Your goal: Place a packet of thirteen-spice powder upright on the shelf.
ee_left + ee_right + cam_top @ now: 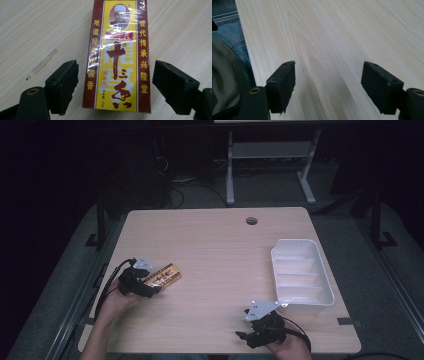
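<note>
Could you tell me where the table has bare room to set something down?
The widest bare patch lies between the yellow box and the white tray, running back to the round hole. It is crowded around the left tool at the box.

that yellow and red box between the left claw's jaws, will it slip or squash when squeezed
The box wears glossy film showing glare, so it may slide a little against the left claw. Its crisp, straight edges suggest stiff card that should hold shape under a light squeeze. It lies flat on the table, so rolling seems unlikely.
</note>
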Demonstrator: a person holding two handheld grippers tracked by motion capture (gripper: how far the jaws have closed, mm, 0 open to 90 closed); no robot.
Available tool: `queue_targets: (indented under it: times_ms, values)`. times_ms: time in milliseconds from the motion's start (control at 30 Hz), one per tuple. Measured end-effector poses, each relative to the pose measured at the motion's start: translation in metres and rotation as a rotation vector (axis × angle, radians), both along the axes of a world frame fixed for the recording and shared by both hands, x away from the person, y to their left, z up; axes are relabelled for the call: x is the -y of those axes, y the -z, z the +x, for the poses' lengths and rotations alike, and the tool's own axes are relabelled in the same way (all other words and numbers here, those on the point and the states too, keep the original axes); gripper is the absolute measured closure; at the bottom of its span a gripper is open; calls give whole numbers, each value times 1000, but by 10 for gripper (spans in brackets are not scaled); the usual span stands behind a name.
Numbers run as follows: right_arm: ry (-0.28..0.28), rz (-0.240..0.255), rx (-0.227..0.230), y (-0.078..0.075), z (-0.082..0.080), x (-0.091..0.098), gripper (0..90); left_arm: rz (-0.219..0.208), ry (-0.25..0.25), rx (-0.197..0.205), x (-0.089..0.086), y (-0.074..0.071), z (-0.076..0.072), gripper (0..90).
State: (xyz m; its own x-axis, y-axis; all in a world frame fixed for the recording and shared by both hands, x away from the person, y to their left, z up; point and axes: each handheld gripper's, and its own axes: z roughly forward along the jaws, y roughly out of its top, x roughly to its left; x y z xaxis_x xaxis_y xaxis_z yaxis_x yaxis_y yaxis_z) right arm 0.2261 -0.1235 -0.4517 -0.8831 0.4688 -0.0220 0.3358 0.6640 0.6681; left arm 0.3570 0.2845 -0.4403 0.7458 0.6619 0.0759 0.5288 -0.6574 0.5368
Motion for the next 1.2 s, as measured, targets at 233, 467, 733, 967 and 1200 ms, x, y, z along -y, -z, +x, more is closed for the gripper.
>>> queue_targets:
  times_ms: [233, 467, 733, 967, 1200]
  values:
    - [-1, -1, 1, 0, 0, 0, 269, 1, 3, -13, -1, 1, 1, 243]
    - [-1, 0, 0, 0, 0, 0, 269, 9, 1, -19, -1, 3, 1, 252]
    - [0, 1, 0, 0, -1, 0, 269, 11, 4, -29, -1, 5, 2, 284]
    - [-2, -2, -3, 0, 0, -1, 269, -2, 8, -26, -2, 5, 1, 296]
    - [-2, -1, -1, 0, -1, -1, 269, -4, 5, -26, -4, 6, 1, 305]
